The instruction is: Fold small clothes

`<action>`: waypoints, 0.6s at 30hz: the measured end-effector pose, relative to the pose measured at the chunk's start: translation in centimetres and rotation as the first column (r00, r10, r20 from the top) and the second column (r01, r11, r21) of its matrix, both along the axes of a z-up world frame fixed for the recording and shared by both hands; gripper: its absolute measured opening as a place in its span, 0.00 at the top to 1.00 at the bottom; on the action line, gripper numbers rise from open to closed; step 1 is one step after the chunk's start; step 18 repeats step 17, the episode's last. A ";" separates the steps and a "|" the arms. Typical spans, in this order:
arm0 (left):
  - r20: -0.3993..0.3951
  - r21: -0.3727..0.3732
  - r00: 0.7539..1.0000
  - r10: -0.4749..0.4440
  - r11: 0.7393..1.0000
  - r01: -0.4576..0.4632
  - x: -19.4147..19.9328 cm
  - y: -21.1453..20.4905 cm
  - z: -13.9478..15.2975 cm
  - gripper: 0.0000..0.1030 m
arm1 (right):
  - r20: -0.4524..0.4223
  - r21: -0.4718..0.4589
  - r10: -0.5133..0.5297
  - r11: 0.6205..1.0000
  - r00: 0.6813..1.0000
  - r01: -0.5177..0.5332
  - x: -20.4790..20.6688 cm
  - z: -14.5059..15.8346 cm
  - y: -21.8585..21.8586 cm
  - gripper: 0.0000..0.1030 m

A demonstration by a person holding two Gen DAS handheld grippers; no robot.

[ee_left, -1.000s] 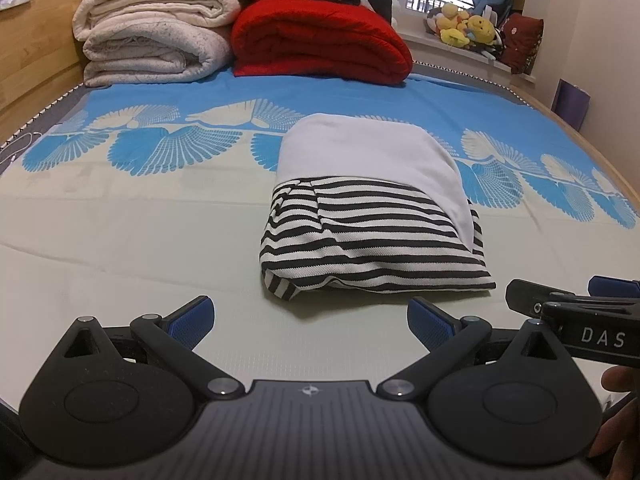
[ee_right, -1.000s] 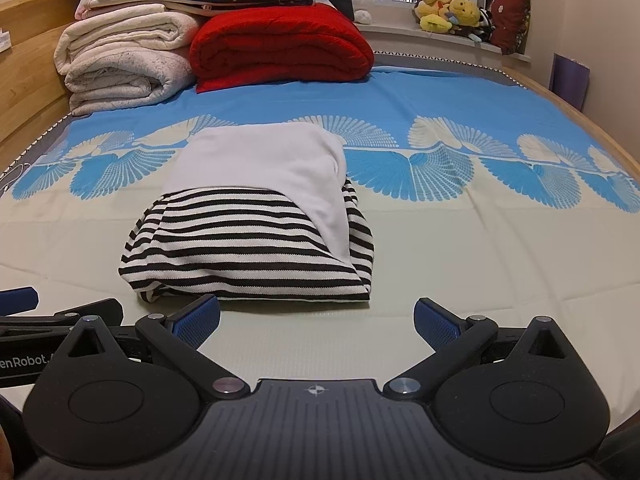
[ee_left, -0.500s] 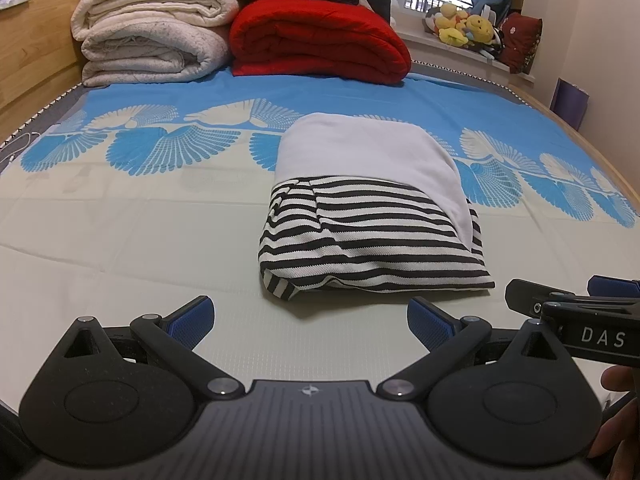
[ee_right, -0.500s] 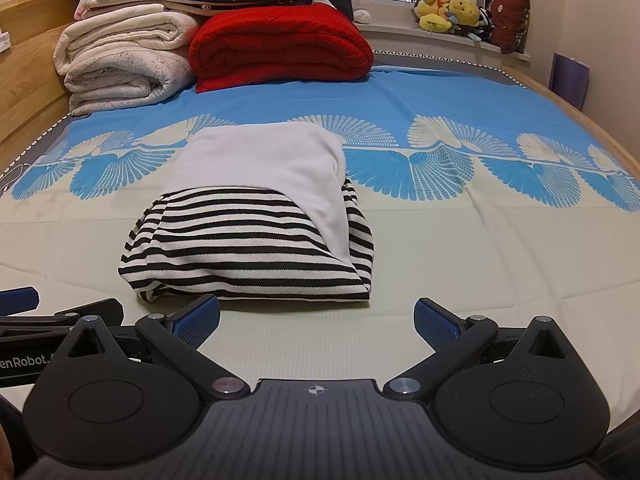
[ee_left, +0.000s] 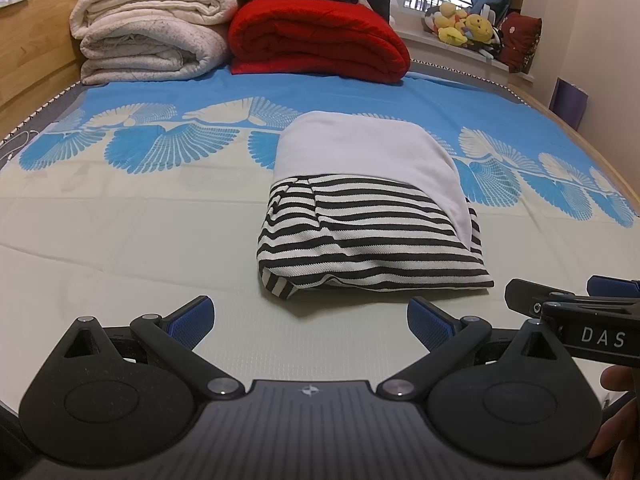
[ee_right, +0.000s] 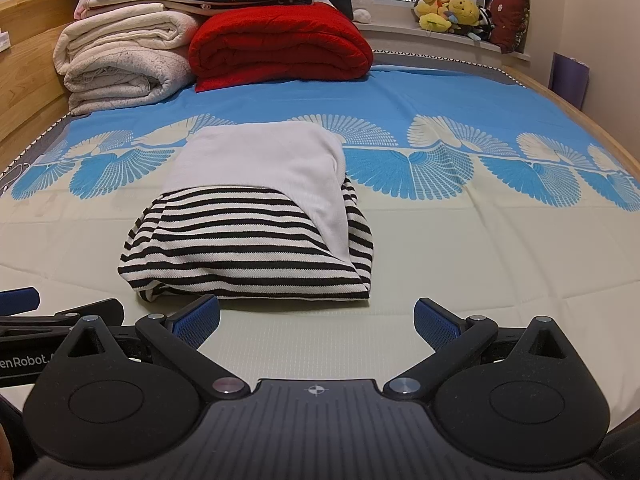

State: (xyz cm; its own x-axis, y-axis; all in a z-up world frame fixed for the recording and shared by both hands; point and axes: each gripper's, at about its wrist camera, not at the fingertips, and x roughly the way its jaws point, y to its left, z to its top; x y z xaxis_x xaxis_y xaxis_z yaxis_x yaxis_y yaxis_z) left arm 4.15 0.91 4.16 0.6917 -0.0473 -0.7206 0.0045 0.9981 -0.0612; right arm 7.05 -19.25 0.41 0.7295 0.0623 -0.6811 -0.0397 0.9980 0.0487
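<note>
The striped garment [ee_left: 368, 236] lies folded on the bed [ee_left: 120, 240] well in front of the red blanket [ee_left: 316, 40], both the left gripper [ee_left: 310, 316] and right gripper [ee_right: 316, 316] released just short of it, so folding looks finished and withdrawal likely follows.

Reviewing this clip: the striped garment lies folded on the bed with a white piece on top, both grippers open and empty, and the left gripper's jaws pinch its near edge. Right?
Not quite. The left gripper pinches nothing: the left wrist view shows its jaws spread apart over bare sheet, short of the striped garment. The rest holds: it lies folded on the bed under the white piece, and the right gripper is open and empty too.
</note>
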 end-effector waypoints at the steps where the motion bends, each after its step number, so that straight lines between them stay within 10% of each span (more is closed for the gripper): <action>1: 0.000 0.000 1.000 0.000 1.000 0.000 0.0 0.0 0.0 0.00 | 0.000 0.000 0.000 1.000 1.000 0.000 0.0 0.0 0.0 0.01; 18: 0.004 0.003 1.000 -0.008 1.000 0.008 0.0 0.2 -0.1 0.00 | -0.001 0.000 0.000 1.000 1.000 0.000 0.0 0.0 0.0 0.01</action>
